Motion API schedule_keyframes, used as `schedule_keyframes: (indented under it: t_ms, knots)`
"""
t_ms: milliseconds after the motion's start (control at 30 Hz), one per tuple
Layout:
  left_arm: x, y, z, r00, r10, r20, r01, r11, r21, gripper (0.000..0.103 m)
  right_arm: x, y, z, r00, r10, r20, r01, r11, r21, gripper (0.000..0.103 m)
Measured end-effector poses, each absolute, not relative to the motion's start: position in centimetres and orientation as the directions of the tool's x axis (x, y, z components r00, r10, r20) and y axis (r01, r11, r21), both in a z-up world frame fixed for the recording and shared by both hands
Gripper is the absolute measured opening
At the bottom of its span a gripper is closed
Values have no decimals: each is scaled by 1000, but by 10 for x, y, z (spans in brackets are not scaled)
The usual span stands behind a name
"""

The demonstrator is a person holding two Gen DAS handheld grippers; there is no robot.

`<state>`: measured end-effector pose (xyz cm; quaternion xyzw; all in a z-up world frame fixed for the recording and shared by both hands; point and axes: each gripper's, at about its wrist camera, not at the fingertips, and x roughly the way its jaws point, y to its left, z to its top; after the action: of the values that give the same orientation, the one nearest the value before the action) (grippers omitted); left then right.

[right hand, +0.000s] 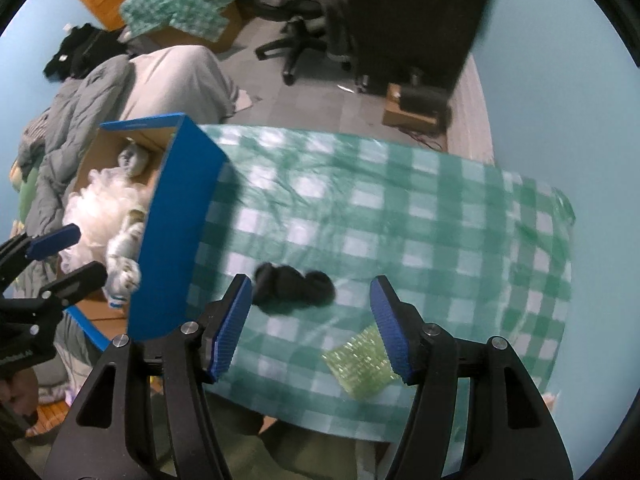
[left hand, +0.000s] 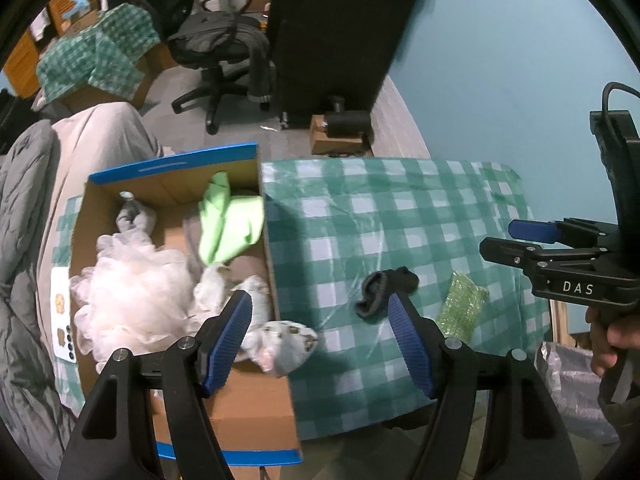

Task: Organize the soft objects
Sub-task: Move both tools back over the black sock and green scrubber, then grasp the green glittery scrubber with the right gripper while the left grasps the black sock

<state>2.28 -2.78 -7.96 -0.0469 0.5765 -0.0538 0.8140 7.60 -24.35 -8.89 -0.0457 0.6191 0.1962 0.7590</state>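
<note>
Left tool (left hand: 320,320): wide open, holding nothing; it hangs over the near right corner of the box, where a pale patterned soft item (left hand: 286,344) droops over the rim.
Right tool (right hand: 311,320): also wide open and empty; it is above the near edge of the worktop, with both loose items close before it.
Box (left hand: 276,280): cardboard with blue outside, open on top, at 9 o'clock on the worktop (left hand: 400,216).
Already in the box: a white mesh puff (left hand: 132,292), a light green cloth (left hand: 226,220), a grey soft item (left hand: 134,216) at the far end, and some pale pieces near the front.
Still outside: a dark sock (right hand: 294,284), crumpled, about the middle of the near half of the checked cloth; a green sponge-like pad (right hand: 360,362) at 5 o'clock of the sock, near it but apart.
Progress, as a judgement: most of the task looks done; two items are left, and the piece hanging over the rim may need a push inside.
</note>
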Motion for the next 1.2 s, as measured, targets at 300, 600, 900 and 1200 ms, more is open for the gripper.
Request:
schedule_keyframes:
  t_ms: [300,600,900,1200]
  knots:
    - [32,-70,-92,290,-166,-943,120,983,-136,74,68,-293,-113,140,201,-970,-243,956,163,64]
    - [36,-109,-123,217,-162,-963,210,971,-116,75,56,-320,-150,97,200,-975,-169,969,182,64]
    - [36,-127,-157,165,-127,-978,231,969,-86,76,46,-326,-184,60,212,-975,-162,966,200,64]
    - [42,-134,-185,131,-136,-982,207,972,-107,76,40,-320,-219,22,168,-986,-227,961,159,64]
